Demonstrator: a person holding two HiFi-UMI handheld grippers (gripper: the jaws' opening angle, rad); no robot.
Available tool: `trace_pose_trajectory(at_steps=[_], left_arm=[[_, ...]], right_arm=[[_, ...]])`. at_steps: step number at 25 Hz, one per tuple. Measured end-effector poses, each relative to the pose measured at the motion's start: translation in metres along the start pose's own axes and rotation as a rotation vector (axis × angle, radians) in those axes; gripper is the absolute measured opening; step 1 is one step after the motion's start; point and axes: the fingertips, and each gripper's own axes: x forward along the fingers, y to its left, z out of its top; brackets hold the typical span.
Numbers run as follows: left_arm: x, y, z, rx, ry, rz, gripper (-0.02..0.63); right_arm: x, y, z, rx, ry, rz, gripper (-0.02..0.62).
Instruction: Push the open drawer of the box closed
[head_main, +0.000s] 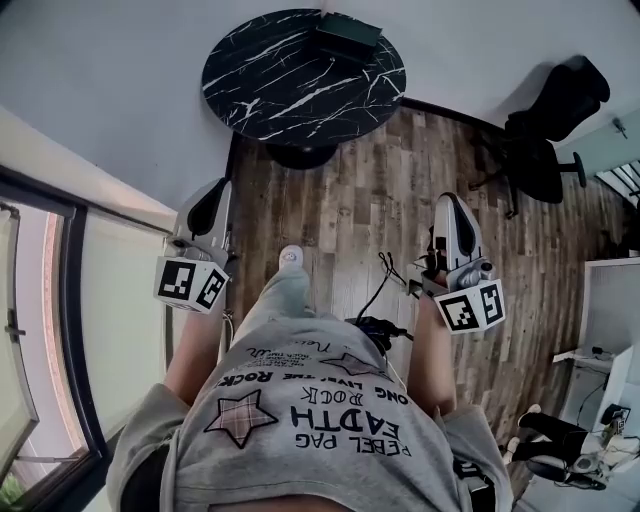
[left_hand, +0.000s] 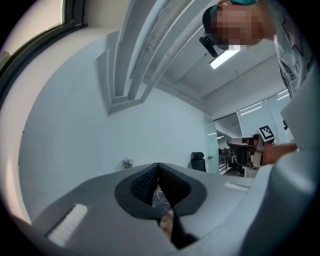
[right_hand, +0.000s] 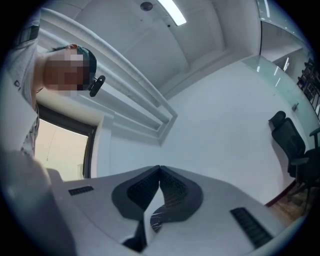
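Down at hip level, L gripper (head_main: 221, 188) and R gripper (head_main: 447, 200) are both clenched, nothing btwn jaws. Farther off, box (head_main: 348, 32) sits at far edge of round table (head_main: 270, 90), drawer too small to see. Prob light and may skid, so push drawer front at centre and brace the box.

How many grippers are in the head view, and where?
2. The left gripper is at the left of the view and the right gripper at the right, either side of the person. None seems hidden.
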Motion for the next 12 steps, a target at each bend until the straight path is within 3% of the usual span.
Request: trace_pose_trajectory(at_steps=[3, 8, 12], left_arm=[[0.037, 0.015, 0.0, -0.003, -0.017, -0.027, 0.009], [0.097, 0.045, 0.012, 0.018, -0.036, -0.064, 0.009], [0.138, 0.074, 0.013, 0.016, -0.045, -0.078, 0.009]], right_arm=[[0.025, -0.017, -0.001, -0.032, 0.008, -0.019, 0.012], [0.076, -0.046, -0.011, 0.034, 0.001, -0.034, 0.012], [0.116, -0.059, -0.019, 0.029, 0.001, -0.045, 0.012]])
